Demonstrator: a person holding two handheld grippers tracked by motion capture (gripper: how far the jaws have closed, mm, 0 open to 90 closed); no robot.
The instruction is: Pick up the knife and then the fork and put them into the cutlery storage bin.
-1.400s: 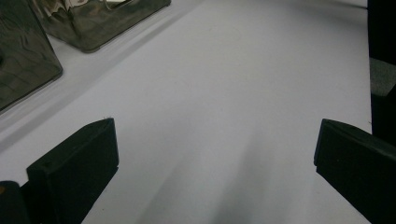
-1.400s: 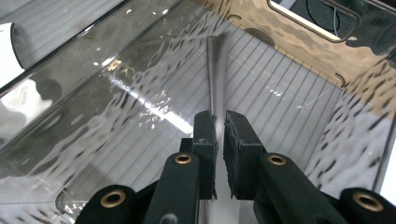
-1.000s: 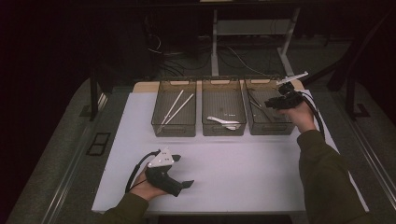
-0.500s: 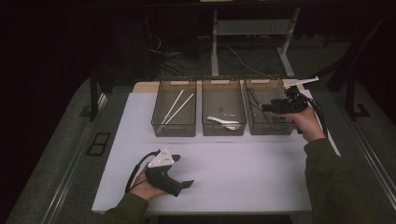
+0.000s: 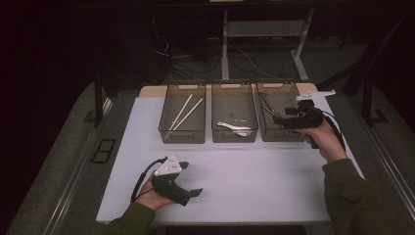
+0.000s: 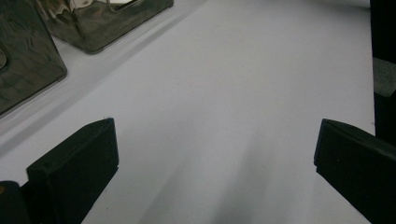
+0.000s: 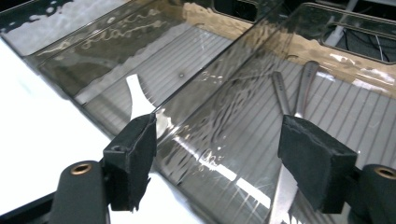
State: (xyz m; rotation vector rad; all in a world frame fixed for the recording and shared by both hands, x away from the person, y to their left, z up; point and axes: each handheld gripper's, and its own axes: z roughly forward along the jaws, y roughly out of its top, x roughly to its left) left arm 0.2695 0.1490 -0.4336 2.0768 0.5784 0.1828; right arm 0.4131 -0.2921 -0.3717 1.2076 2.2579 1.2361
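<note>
At two o'clock on the table, the right gripper (image 7: 217, 154) hangs with jaws spread and empty over the right bin (image 5: 288, 134), where thin, stiff, slippery-looking metal utensils (image 7: 299, 107) lie, best pinched mid-handle; the left gripper (image 6: 215, 163), likewise spread, rests at seven o'clock.

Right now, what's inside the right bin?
Right bin holds two dark metal utensil handles, lying side by side. The open right gripper hovers over its near wall; its pad covers the utensils' working ends.
</note>
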